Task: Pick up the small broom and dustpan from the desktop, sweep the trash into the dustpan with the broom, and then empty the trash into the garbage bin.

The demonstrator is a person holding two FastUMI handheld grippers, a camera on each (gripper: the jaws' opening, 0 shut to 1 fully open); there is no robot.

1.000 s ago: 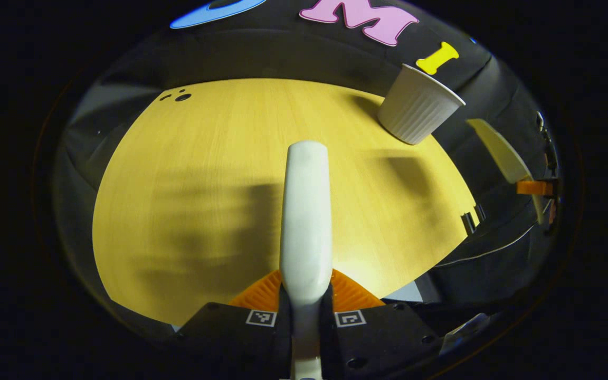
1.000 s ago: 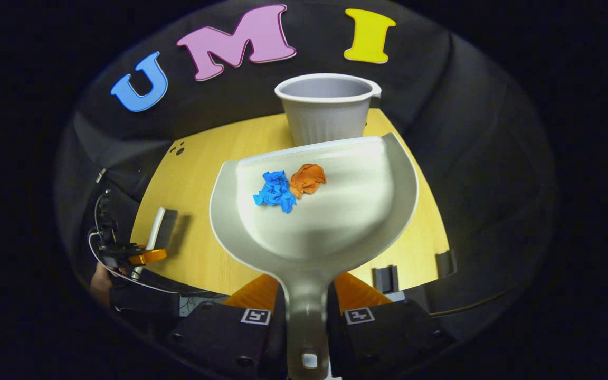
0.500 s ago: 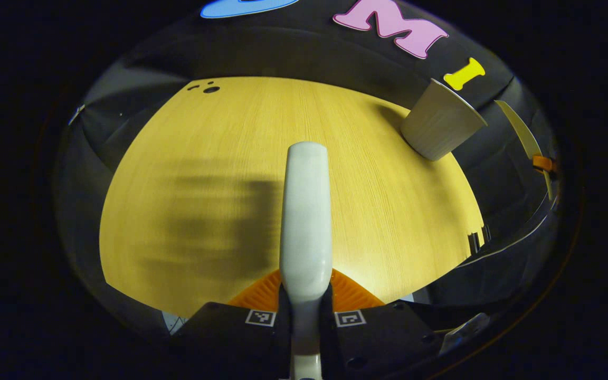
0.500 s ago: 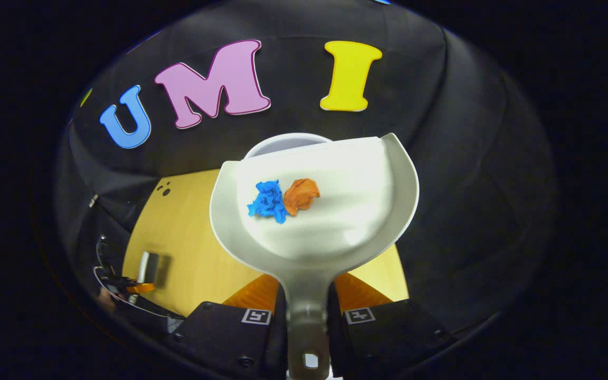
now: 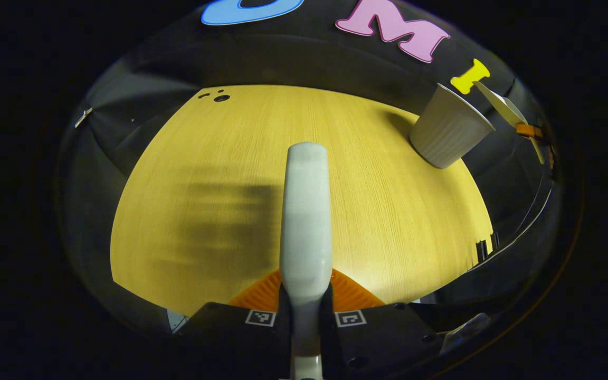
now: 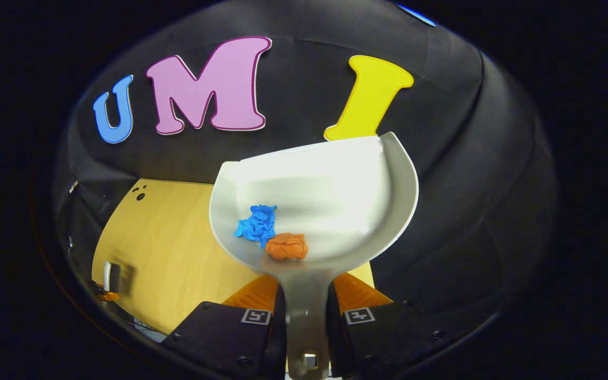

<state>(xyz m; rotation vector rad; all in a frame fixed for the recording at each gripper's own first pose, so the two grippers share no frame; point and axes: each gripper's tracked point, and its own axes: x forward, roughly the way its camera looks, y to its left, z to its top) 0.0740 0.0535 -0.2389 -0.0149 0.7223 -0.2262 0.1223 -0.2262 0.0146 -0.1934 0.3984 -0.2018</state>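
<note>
Right gripper (image 6: 306, 303): both fingers clamped on the dustpan (image 6: 330, 195) handle, which runs straight out between them. Pan is raised in front of the gripper, mouth edge up against the booth wall backdrop. Two bits of trash sit low in the pan, near the handle end: blue wad (image 6: 255, 226) left of center, orange wad (image 6: 286, 247) just below-right of it, touching or nearly so. Tabletop (image 6: 161, 248) lies below and to the left of the pan. Far lower left, at the table edge, the broom (image 6: 107, 274) and the other gripper are small and blurred.

Left gripper (image 5: 305, 295): fingers pinched on the broom handle (image 5: 306, 211), which projects forward over the table (image 5: 219, 158). Bristles hidden under the handle from this angle; their shadow falls on the wood to the left. Garbage bin (image 5: 449, 129), a white ribbed cup-shaped one, stands far ahead and to the right near the table edge. Just past it to the right, the dustpan edge (image 5: 499, 103) shows above the bin, side-on, with the right gripper (image 5: 531, 131) behind it. Three small dark holes (image 5: 217, 96) at the far left of the table.

The right gripper view gives the pan contents; the left gripper view gives the bin and the pan's place beside it.
</note>
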